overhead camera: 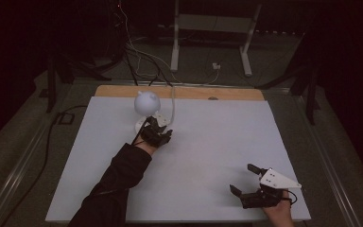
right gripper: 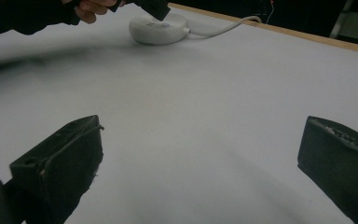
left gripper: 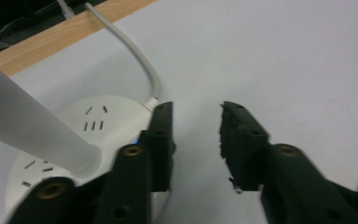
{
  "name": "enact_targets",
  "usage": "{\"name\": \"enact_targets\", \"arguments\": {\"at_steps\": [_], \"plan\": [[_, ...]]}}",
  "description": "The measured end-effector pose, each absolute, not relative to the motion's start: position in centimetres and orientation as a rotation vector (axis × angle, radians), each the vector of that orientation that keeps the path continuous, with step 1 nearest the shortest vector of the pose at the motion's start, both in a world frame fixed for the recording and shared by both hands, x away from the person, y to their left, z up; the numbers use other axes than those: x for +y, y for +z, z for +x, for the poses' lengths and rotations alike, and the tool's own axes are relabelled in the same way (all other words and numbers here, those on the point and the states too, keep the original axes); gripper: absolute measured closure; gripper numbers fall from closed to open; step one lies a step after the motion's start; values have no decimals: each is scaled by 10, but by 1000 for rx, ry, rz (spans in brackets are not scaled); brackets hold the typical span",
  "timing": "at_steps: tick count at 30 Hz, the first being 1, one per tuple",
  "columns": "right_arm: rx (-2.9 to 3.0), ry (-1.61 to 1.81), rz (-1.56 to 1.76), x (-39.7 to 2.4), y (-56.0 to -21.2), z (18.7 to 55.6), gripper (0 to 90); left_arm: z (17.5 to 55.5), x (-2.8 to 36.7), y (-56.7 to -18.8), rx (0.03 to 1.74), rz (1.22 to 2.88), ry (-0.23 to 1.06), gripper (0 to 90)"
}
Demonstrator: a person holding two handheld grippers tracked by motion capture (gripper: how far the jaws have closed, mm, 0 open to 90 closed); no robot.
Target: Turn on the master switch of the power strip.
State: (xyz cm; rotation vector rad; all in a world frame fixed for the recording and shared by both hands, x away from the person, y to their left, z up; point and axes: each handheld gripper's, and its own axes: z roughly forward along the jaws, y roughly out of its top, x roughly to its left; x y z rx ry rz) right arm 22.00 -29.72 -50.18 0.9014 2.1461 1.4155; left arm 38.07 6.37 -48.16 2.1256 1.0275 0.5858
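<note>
A round white socket base sits at the table's far left, with slots on its top and a white cable running off toward the back edge. A white stem rises from it to a round white lamp head. My left gripper hovers at the base's right edge, open, with nothing between its jaws; its left jaw overlaps the base's rim beside a small blue light. My right gripper rests near the front right corner, wide open and holding nothing.
The white table board has a wooden strip along its far edge. Beyond it stand a white metal frame and loose cables on the floor. In the right gripper view, the base and the other hand lie far ahead.
</note>
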Motion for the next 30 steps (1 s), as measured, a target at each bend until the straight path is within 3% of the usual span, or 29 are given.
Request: {"name": "enact_targets", "arguments": {"at_steps": [6, 12, 14, 30], "plan": [[2146, 1417, 900, -297, -502, 220, 0, 379, 61, -479, 1026, 2139, 551, 353], [2145, 1421, 901, -297, -502, 220, 0, 378, 63, -478, 1011, 2133, 437, 64], [2146, 1421, 901, -297, -502, 220, 0, 378, 63, -478, 991, 2143, 406, 15], [2148, 1425, 902, -296, -502, 220, 0, 365, 66, -463, 835, 2155, 278, 2]]}}
